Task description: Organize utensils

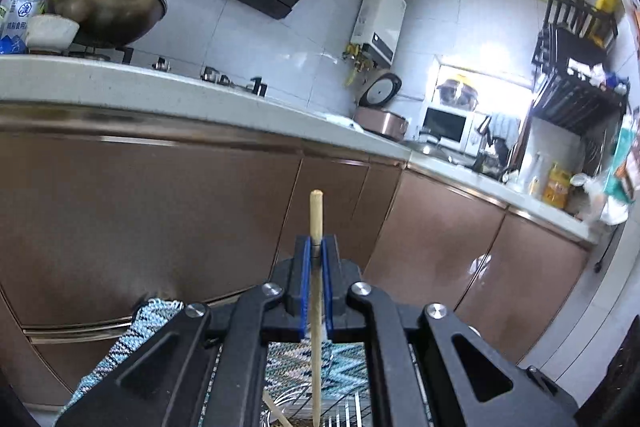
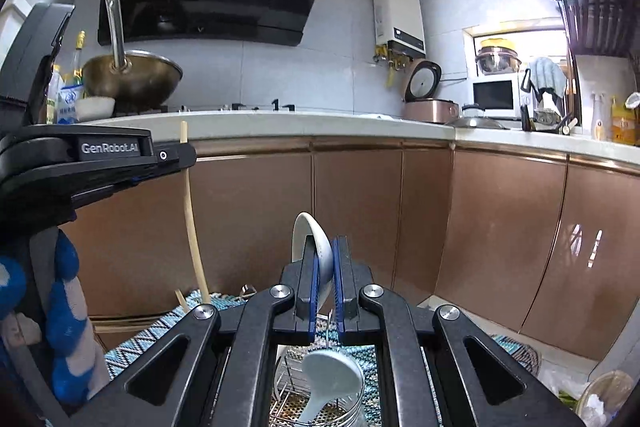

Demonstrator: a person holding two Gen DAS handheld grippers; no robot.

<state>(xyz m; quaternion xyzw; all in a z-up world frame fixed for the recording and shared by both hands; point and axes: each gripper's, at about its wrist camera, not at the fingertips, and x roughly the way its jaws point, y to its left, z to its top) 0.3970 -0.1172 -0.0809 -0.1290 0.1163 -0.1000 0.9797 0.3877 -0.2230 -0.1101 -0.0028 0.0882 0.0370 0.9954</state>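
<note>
My left gripper (image 1: 316, 247) is shut on a wooden chopstick (image 1: 316, 219), held upright between its blue pads; the stick runs down toward a wire utensil rack (image 1: 344, 415). It also shows in the right wrist view, where the left gripper (image 2: 184, 155) holds the chopstick (image 2: 191, 219) at the left. My right gripper (image 2: 325, 247) is shut on a white ceramic spoon (image 2: 310, 239), held above a metal utensil holder (image 2: 352, 407). A second white spoon (image 2: 328, 379) stands in that holder. Another chopstick tip (image 2: 181, 298) pokes up at lower left.
A blue patterned mat (image 2: 160, 327) lies under the rack. Brown cabinet doors (image 2: 360, 207) and a white counter (image 2: 280, 121) stand ahead. A wok (image 2: 132, 75), rice cooker (image 2: 430, 107) and microwave (image 2: 496, 95) sit on the counter. A gloved hand (image 2: 64, 327) holds the left gripper.
</note>
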